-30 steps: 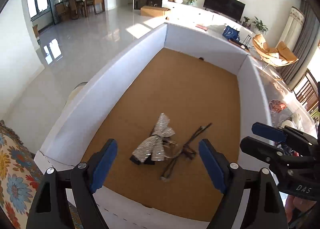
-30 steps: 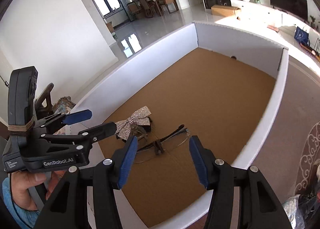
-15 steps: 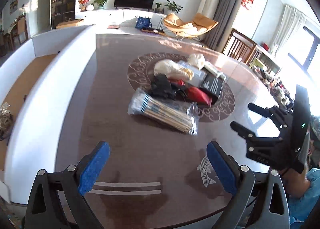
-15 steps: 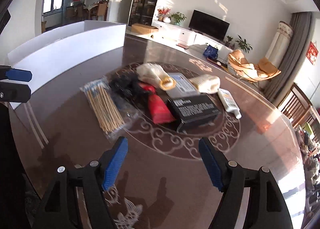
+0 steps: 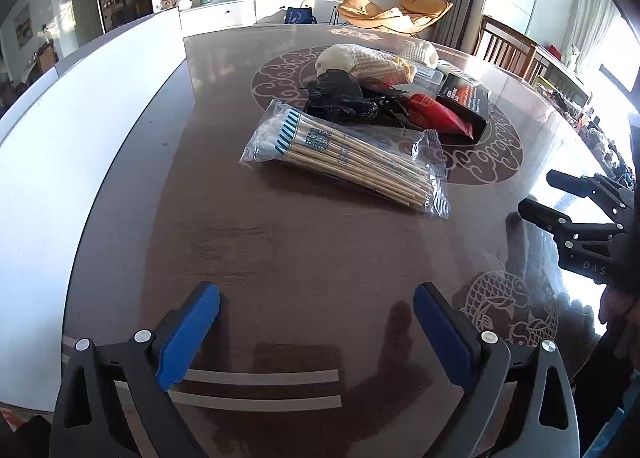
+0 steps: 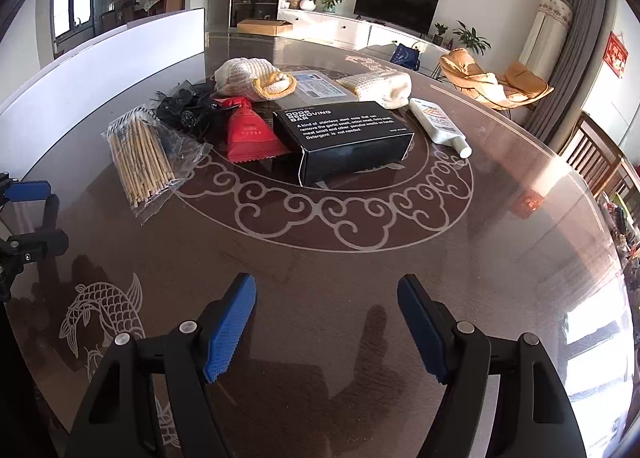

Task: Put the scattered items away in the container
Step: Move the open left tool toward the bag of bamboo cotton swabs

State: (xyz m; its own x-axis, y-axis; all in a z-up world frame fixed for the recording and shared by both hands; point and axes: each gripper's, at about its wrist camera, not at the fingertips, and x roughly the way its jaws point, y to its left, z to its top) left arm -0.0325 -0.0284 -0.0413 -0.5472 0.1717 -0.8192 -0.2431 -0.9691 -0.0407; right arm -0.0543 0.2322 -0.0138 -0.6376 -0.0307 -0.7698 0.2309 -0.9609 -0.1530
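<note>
Several items lie piled on the dark round table (image 6: 360, 258): a clear bag of cotton swabs (image 5: 344, 154) (image 6: 140, 154), a black frilly hair piece (image 5: 344, 96), a red packet (image 6: 248, 132), a black box (image 6: 344, 134), two cream knitted cloths (image 6: 252, 78) and a white tube (image 6: 438, 124). The white-walled container (image 5: 80, 118) stands left of the pile, its inside hidden. My left gripper (image 5: 316, 294) hovers open over bare table, short of the swab bag. My right gripper (image 6: 326, 286) is open too, short of the black box, with nothing between its fingers.
A clear flat plastic case (image 6: 316, 86) lies behind the black box. Wooden chairs (image 6: 592, 154) stand at the table's right rim. Each gripper shows at the edge of the other's view, the right one (image 5: 538, 191) close beside the left.
Both grippers swung away from the container, where a silver bow and glasses lay, over to the table pile. Their jaws widened, and over the last half second they edged nearer the items.
</note>
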